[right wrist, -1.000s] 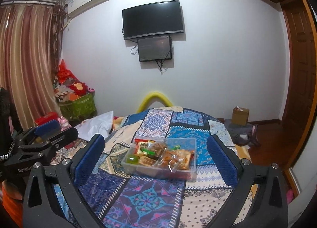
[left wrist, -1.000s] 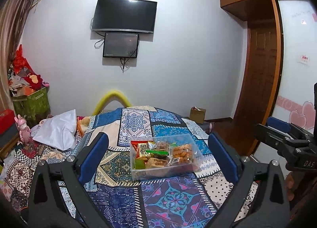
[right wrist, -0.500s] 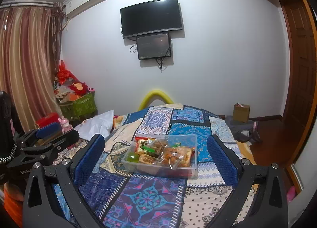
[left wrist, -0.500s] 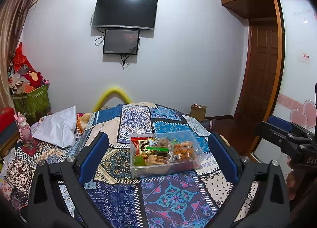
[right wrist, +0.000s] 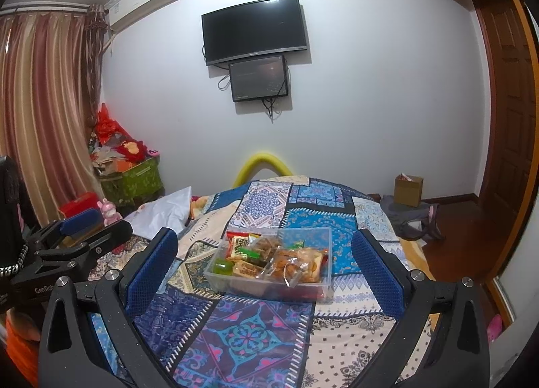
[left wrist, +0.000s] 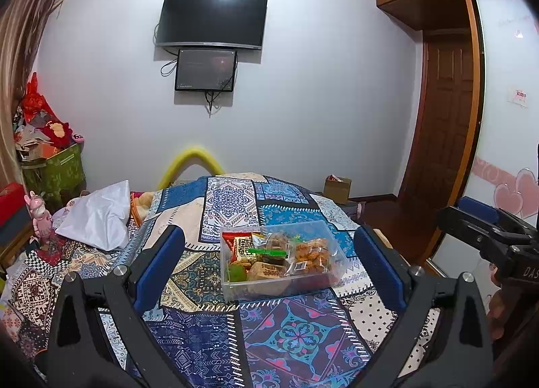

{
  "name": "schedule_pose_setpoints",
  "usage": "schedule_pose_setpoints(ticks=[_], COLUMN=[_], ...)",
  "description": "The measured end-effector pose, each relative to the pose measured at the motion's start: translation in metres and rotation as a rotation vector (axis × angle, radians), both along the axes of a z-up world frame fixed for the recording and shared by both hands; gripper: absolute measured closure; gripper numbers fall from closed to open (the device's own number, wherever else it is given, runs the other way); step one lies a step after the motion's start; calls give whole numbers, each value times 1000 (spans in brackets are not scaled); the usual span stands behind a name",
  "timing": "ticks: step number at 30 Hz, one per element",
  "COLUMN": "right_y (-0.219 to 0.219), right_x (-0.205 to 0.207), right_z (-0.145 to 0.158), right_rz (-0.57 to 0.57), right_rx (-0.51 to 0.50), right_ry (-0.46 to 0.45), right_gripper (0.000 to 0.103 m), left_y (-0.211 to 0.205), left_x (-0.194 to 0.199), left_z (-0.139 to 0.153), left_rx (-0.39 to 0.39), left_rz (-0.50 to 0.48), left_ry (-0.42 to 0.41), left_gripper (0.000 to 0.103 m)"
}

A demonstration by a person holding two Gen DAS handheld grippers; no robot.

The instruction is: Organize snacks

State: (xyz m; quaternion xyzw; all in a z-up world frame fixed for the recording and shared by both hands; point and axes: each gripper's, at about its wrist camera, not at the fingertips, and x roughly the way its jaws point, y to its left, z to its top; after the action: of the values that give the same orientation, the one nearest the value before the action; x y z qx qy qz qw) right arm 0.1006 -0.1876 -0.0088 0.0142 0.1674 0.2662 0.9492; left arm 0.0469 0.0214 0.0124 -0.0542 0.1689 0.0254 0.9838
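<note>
A clear plastic box [left wrist: 283,283] holding several snack packets [left wrist: 259,255] sits on a patchwork bedspread [left wrist: 289,334]. It also shows in the right wrist view [right wrist: 269,283], with a bag of fried snacks [right wrist: 298,265] on top. My left gripper [left wrist: 269,266] is open and empty, held above the bed short of the box. My right gripper [right wrist: 266,268] is open and empty, also short of the box. Each gripper shows at the edge of the other's view, the right [left wrist: 485,233] and the left [right wrist: 81,236].
A white pillow [left wrist: 97,219] lies at the bed's left. A pink toy [left wrist: 38,213] and a green bin [left wrist: 54,175] of clutter stand further left. A yellow foam arch [left wrist: 193,162] rises behind the bed. A cardboard box [right wrist: 407,191] sits on the floor at right.
Both views have tilted slightly upward, so the box sits a little lower in frame. Both grippers stay open and nothing has been picked up.
</note>
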Motion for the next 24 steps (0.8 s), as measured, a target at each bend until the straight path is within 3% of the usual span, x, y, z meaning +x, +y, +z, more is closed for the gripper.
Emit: schedule_pose_setpoints(ticks=[24], right_y=[4], right_x=[-1], right_z=[0], right_rz=[3], right_rx=[-14], right_ry=[-2], right_gripper=[0], left_y=[2], left_x=[-4], left_z=[4], left_rx=[0], left_rz=[-16], left_ry=[-4], left_gripper=[1])
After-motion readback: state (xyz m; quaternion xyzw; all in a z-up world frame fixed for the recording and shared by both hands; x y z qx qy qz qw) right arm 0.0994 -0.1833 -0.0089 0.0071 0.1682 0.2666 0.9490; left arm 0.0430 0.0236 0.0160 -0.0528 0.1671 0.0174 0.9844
